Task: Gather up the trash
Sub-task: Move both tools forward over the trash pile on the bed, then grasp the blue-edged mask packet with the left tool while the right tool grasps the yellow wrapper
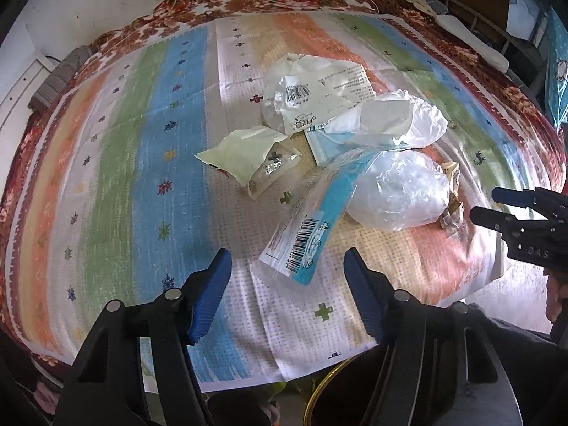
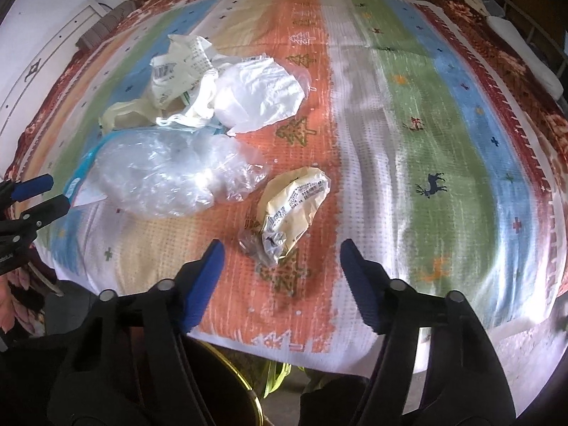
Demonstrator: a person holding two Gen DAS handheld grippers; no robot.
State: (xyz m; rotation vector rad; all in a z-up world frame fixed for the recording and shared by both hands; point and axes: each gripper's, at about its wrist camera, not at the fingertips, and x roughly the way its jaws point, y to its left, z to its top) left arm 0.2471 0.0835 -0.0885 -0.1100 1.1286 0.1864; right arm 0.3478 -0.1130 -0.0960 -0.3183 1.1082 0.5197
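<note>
Trash lies in a heap on the striped cloth covering the bed. Landmark: clear crumpled bag. Left gripper jaws apart, nothing gripped, hovering just short of the blue barcode wrapper, which leans on the bag's near-left side. Right gripper jaws also apart, empty, w/ the cream wrapper just ahead, right of the bag. White bag and printed wrappers behind it.

Both views were taken steeply downward from close above the near edge of the bed, along each pair of tongs. The striped cloth and the crumpled clear bag were shared, the left view set farther left, the right farther right.
</note>
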